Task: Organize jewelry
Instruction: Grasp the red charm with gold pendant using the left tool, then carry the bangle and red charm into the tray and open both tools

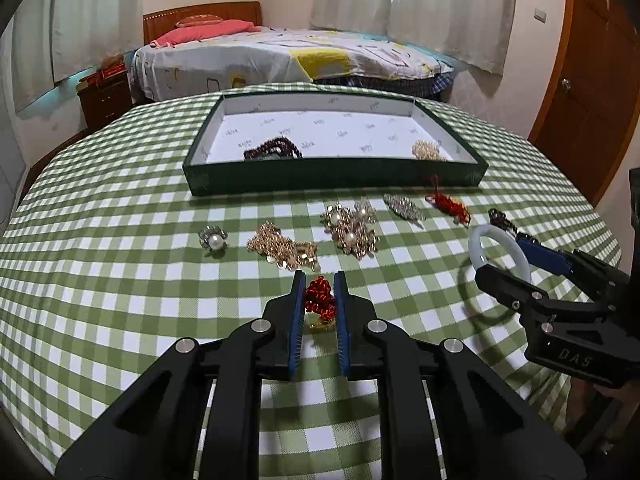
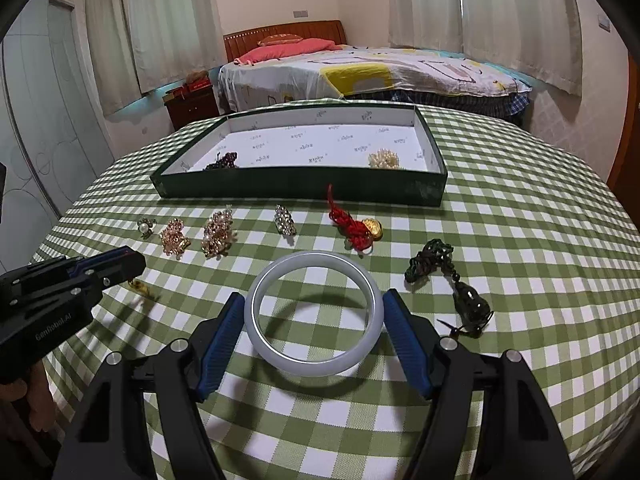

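Gripping white bangle point(image 2: 314, 316) flat, opening facing upward.

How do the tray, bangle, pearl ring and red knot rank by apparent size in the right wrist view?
1. Tray
2. Bangle, though it is nearest the camera
3. Red knot
4. Pearl ring

Green-and-white checked tablecloth point(image 2: 500, 200), dark green tray point(image 2: 300, 190), pale white bangle point(image 2: 312, 364).

White jade bangle point(image 2: 314, 316) lifted, tilted, w/ shadow below. Red knotted cord charm point(image 1: 319, 300) raised too. Green tray point(image 1: 332, 176) holds dark beads point(image 1: 272, 149) & pearl cluster point(image 1: 427, 149).
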